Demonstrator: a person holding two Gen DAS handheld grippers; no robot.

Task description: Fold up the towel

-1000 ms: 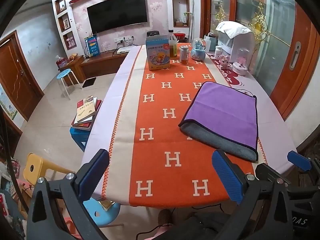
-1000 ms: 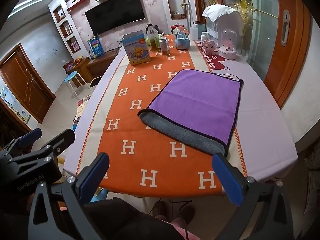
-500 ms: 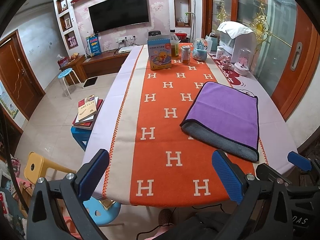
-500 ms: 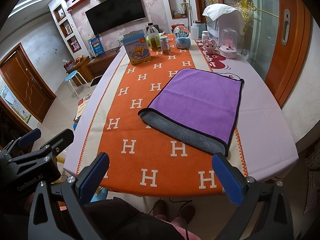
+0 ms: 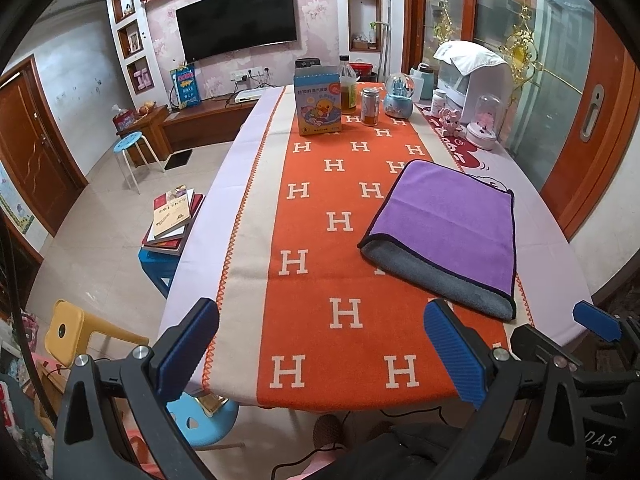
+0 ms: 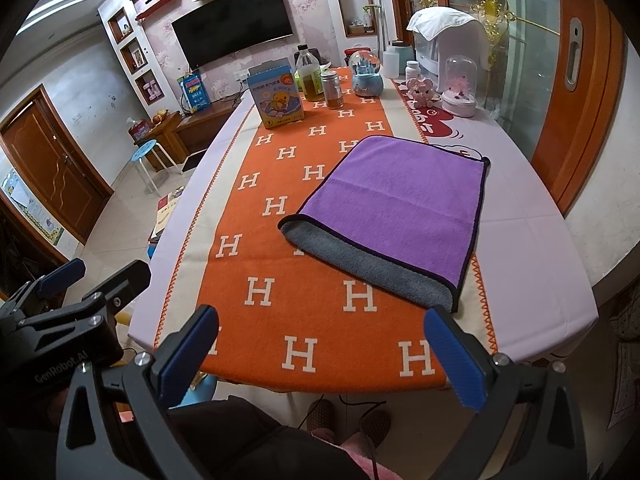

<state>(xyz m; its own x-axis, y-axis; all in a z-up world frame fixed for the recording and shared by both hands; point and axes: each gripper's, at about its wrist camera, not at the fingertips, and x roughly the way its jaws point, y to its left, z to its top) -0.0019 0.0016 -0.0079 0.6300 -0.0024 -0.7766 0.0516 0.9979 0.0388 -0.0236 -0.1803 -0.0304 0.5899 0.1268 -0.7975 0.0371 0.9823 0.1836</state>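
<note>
A purple towel (image 5: 448, 216) with a grey underside lies folded on the right side of the orange H-patterned table runner (image 5: 320, 264); a grey strip shows along its near edge. It also shows in the right wrist view (image 6: 400, 196). My left gripper (image 5: 320, 352) is open and empty, held back over the table's near edge, left of the towel. My right gripper (image 6: 320, 356) is open and empty, near the front edge, short of the towel. Neither touches the towel.
At the table's far end stand a blue duck box (image 5: 318, 106), a bottle (image 5: 348, 90), a jar (image 5: 370, 108), a snow globe (image 5: 398, 98) and a white appliance (image 5: 472, 76). Stools and a stack of books (image 5: 172, 220) sit on the floor at left.
Both grippers have drifted slightly; the view of the table has shifted a little. The towel has not moved, and both grippers stay open.
</note>
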